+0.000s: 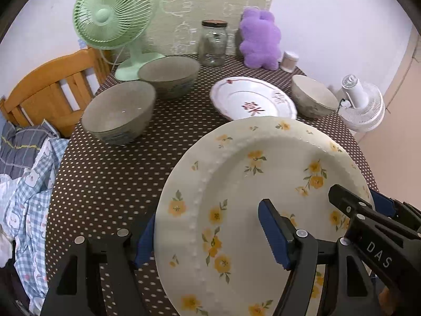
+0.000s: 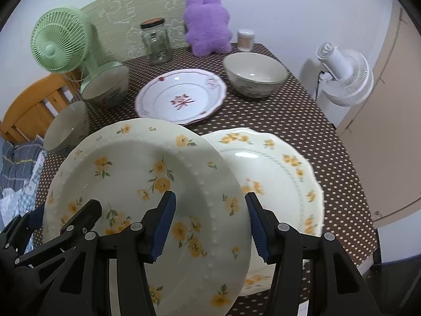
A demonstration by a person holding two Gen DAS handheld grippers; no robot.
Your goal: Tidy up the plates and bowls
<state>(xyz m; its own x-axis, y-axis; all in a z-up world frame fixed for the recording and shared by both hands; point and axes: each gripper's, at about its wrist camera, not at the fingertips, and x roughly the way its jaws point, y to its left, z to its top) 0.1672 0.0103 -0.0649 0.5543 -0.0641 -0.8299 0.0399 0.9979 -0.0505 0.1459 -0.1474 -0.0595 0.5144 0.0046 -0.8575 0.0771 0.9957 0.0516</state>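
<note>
A cream plate with yellow flowers (image 1: 252, 184) (image 2: 147, 173) is held tilted above the table. My left gripper (image 1: 210, 239) is shut on its left rim. My right gripper (image 2: 210, 226) is shut on its right rim, and it also shows in the left wrist view (image 1: 363, 205). A second yellow-flower plate (image 2: 284, 173) lies on the table under the right edge of the held one. A white plate with a red motif (image 1: 252, 100) (image 2: 181, 96) lies farther back. Three bowls stand around: two at the left (image 1: 118, 113) (image 1: 168, 77) and one at the back right (image 1: 313, 97) (image 2: 255, 76).
A green fan (image 1: 113, 13), a glass jar (image 1: 213, 42), a purple plush (image 1: 259, 39) and a small container (image 1: 289, 60) line the table's back edge. A white fan (image 2: 344, 76) stands off the right side. A wooden chair (image 1: 50, 89) and bedding (image 1: 26, 184) are at the left.
</note>
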